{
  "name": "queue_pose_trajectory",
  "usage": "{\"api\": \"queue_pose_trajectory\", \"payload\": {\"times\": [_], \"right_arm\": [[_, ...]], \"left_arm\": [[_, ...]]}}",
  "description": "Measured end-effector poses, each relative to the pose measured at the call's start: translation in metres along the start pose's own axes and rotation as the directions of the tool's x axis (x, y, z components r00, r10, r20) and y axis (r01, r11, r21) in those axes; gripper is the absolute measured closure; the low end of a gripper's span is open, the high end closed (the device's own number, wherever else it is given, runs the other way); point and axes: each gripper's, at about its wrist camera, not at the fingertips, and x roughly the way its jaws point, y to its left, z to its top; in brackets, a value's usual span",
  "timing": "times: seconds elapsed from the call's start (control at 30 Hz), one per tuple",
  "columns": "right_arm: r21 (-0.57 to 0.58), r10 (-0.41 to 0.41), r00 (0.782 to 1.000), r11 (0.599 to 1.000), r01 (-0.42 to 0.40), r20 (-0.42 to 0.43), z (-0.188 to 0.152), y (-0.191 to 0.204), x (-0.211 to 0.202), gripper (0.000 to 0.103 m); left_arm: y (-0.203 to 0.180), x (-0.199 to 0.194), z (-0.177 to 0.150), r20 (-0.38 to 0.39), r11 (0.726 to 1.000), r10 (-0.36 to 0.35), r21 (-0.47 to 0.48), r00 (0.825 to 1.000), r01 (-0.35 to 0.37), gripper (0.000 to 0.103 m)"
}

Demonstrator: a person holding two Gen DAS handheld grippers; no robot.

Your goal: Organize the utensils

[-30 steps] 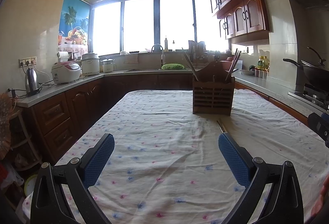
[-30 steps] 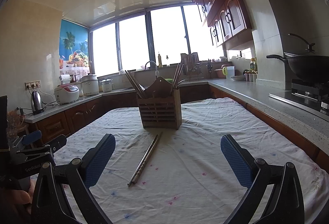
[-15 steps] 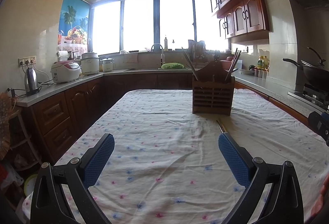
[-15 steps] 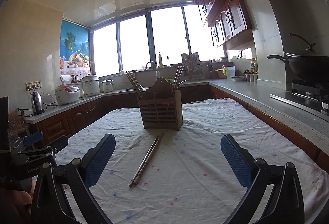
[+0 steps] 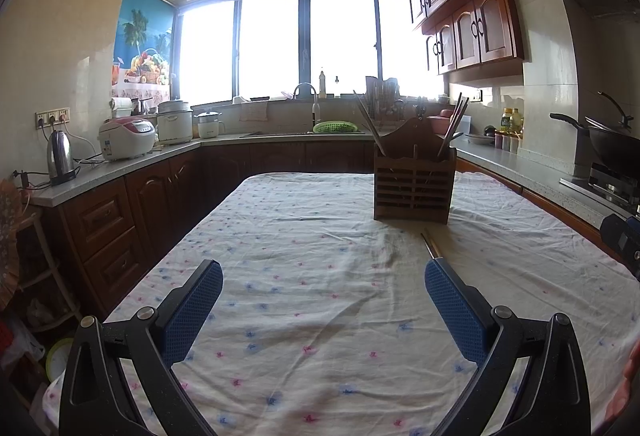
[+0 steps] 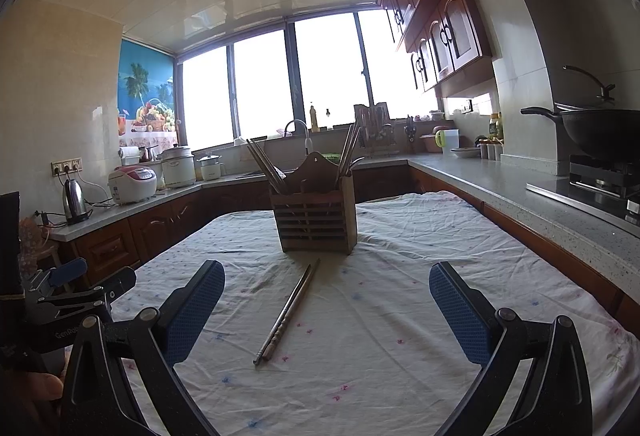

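Note:
A wooden slatted utensil holder [image 6: 314, 222] stands on the cloth-covered table [image 6: 400, 316] with chopsticks sticking out at both sides; it also shows in the left wrist view [image 5: 413, 187]. A pair of chopsticks [image 6: 289, 310] lies flat on the cloth in front of it; only their far end [image 5: 431, 244] shows in the left wrist view, behind the right finger. My right gripper [image 6: 326, 310] is open and empty, above the cloth, with the chopsticks between its fingers. My left gripper [image 5: 324, 310] is open and empty over bare cloth, left of the chopsticks.
Wooden cabinets and a grey counter [image 5: 120, 167] wrap around the table. A kettle [image 5: 60, 157], rice cookers [image 5: 126, 137] and a sink stand on the left and back. A wok on a stove [image 6: 600, 139] is at the right. The left gripper [image 6: 68, 300] shows at the right view's left edge.
The right gripper has drifted slightly forward and left, so the holder and chopsticks sit a little more central. The left gripper has hardly moved.

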Motion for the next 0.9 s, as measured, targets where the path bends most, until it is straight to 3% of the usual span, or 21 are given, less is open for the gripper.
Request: {"api": "queue_pose_trajectory", "payload": {"times": [0.9], "right_arm": [[0.007, 0.004, 1.000, 1.000, -0.004, 0.002, 0.0004, 0.0076, -0.0007, 0.000]], "left_arm": [[-0.0008, 0.0023, -0.0010, -0.007, 1.000, -0.005, -0.002, 1.000, 0.005, 0.001]]}}
